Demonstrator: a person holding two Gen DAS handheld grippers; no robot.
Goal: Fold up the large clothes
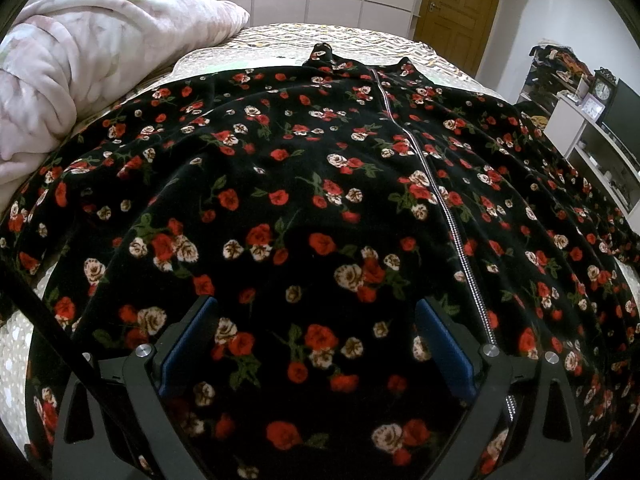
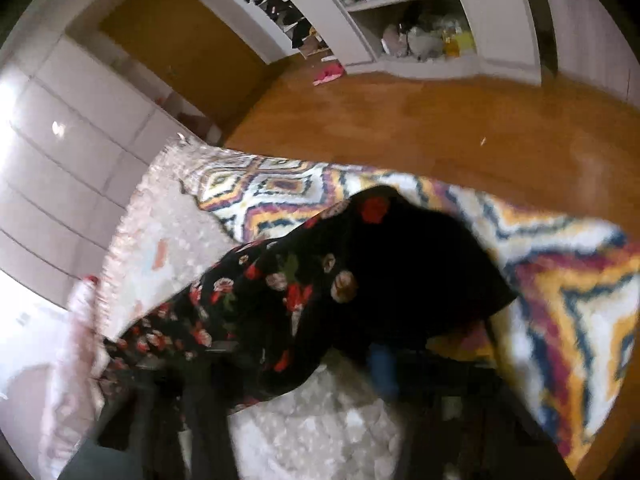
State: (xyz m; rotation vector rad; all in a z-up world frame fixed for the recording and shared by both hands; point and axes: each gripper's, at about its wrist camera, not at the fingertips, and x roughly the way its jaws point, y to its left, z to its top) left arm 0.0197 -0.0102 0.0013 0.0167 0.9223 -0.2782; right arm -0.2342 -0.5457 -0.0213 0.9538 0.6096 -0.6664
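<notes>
robe [image 1: 304, 184] | black, red-rose print | zipped | spread flat on bed

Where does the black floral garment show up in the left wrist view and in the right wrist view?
Left wrist: floral garment spread flat, filling the frame's middle.
Right wrist: an end of it at centre, draping off the bed edge, blurred.
Shared landmark: brown door.

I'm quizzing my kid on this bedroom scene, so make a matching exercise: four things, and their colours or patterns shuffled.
Things:
1. robe
2. comforter
3. door
4. rug

Descriptions:
A. plain brown wood
B. black with red and cream roses
C. multicoloured diamond pattern
D. pale pink, bunched up

Pairs: 1-B, 2-D, 3-A, 4-C
</notes>
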